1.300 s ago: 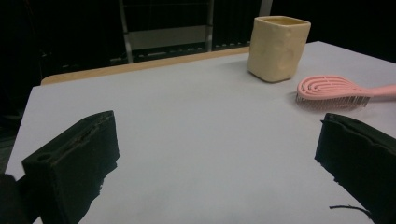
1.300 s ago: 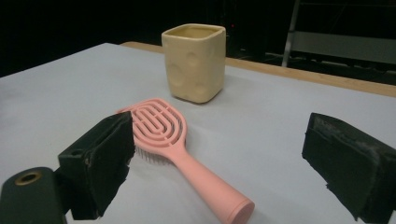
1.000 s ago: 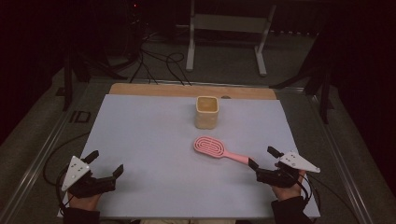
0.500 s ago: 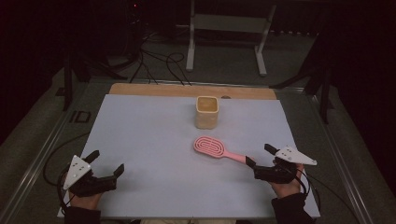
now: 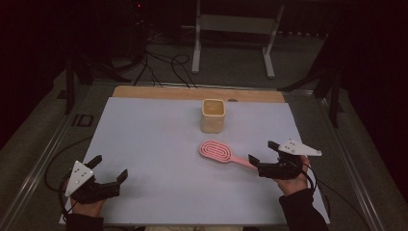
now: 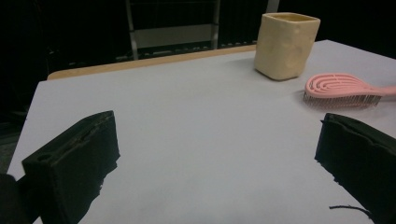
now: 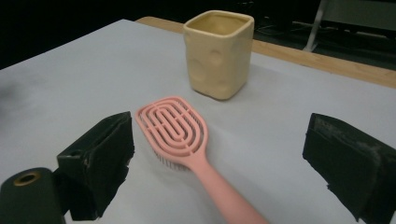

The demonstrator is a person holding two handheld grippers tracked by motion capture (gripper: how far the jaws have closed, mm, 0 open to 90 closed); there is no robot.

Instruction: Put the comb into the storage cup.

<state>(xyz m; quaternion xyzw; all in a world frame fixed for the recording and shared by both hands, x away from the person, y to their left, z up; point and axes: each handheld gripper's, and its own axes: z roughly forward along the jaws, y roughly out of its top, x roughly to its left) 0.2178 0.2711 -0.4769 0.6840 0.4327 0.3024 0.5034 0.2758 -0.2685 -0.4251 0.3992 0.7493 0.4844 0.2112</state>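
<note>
hairbrush: 1 | cup: 1 | tools: 2

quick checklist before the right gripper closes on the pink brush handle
1. Right gripper open, jaws spread wide: ok.
2. Pink plastic hairbrush lying flat on the white table sheet, bristles down: ok.
3. Handle between the right gripper's jaws: ok, it runs up the gap in the right gripper view.
4. Jaws touching the handle: not yet, apart on both sides.
5. Yellow square ceramic cup upright, clear of the brush: ok.
6. Left gripper open, away from the brush: ok.
</note>
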